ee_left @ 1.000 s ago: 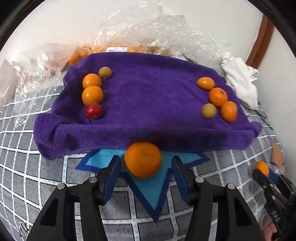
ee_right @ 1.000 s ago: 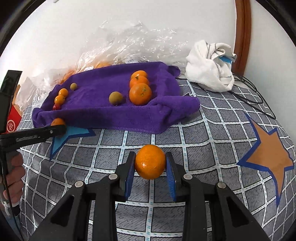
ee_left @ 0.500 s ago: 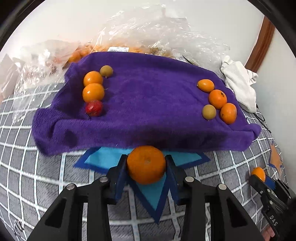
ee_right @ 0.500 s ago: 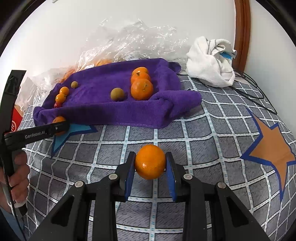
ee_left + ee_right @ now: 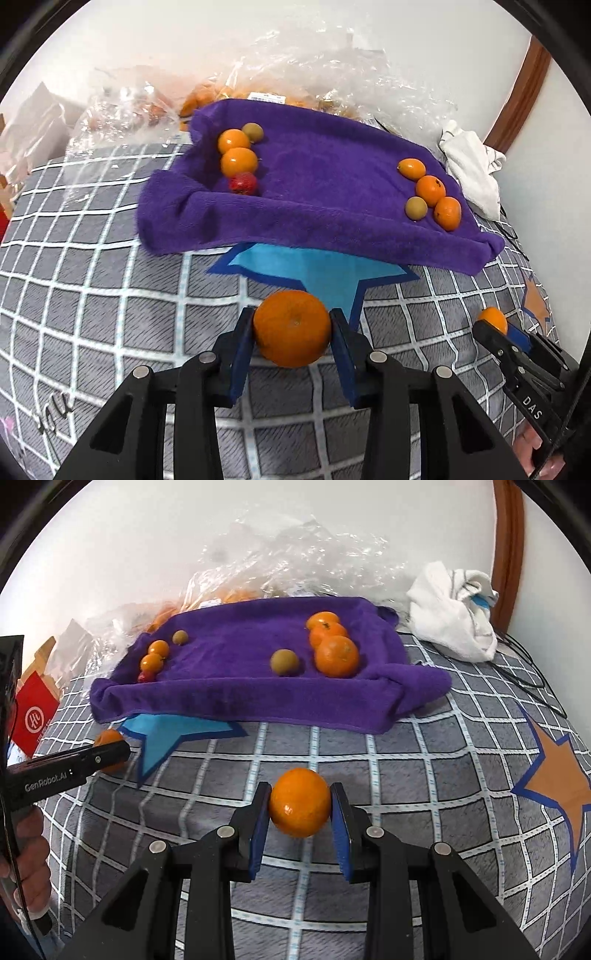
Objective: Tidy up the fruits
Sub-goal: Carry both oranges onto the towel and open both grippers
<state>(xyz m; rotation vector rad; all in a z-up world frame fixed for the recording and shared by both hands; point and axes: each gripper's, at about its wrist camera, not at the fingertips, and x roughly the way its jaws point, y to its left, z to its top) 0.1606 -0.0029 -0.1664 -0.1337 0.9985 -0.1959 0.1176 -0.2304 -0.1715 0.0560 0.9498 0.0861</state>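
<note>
Two mandarins off towel, each clamped between blue pads: one (image 5: 291, 328) over grey checked cover near blue star, other (image 5: 300, 806) further right. On purple towel (image 5: 325, 177), left row: greenish-brown fruit (image 5: 253, 132), two oranges (image 5: 233, 140) (image 5: 239, 161), red fruit (image 5: 242, 183), possibly strawberry. Right cluster: three oranges (image 5: 430, 190), one brown fruit (image 5: 416, 208).

left gripper (image 5: 291, 332) clamped, angled down; right gripper (image 5: 300, 808) likewise clamped.

The purple towel's (image 5: 240, 686) middle lies bare, open for passage. Fruit clusters crowd its left (image 5: 153, 657) and right (image 5: 332, 646) ends; crinkled plastic bags (image 5: 295, 561) block behind.
</note>
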